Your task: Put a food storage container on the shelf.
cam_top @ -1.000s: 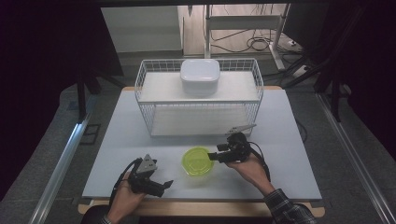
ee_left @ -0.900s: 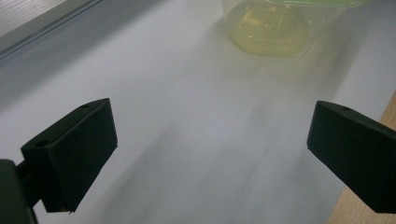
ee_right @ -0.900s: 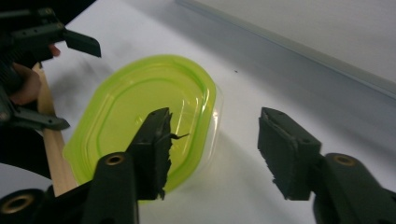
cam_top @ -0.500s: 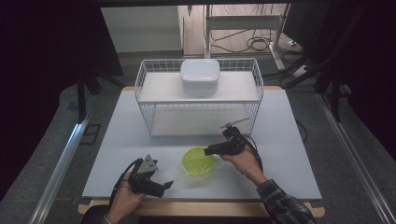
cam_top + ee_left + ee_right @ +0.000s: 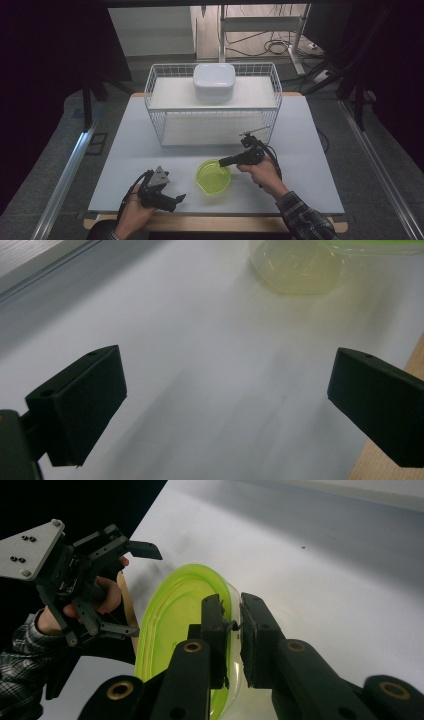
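A translucent yellow-green bowl (image 5: 213, 178) sits on the white table near its front edge. My right gripper (image 5: 223, 161) reaches in from the right. Its jaws have just been closing, and they are now shut on the bowl's far-right rim. In the right gripper view the two black pads (image 5: 252, 630) pinch the thin green wall of the bowl (image 5: 175, 615). My left gripper (image 5: 176, 201) rests low at the front left, open, with nothing between its jaws. In the left gripper view (image 5: 225, 390) bare table lies between the jaws, and the bowl (image 5: 295, 270) is farther ahead.
A white wire basket (image 5: 150, 82) stands across the back of the table (image 5: 310, 150), with a white lidded box (image 5: 215, 80) on the shelf inside it. The wooden front edge of the table (image 5: 415, 360) runs close by the left gripper. Dark floor surrounds the table.
The right gripper has shifted slightly left onto the bowl, and its jaws have closed on the rim. The left gripper has stayed where it was.
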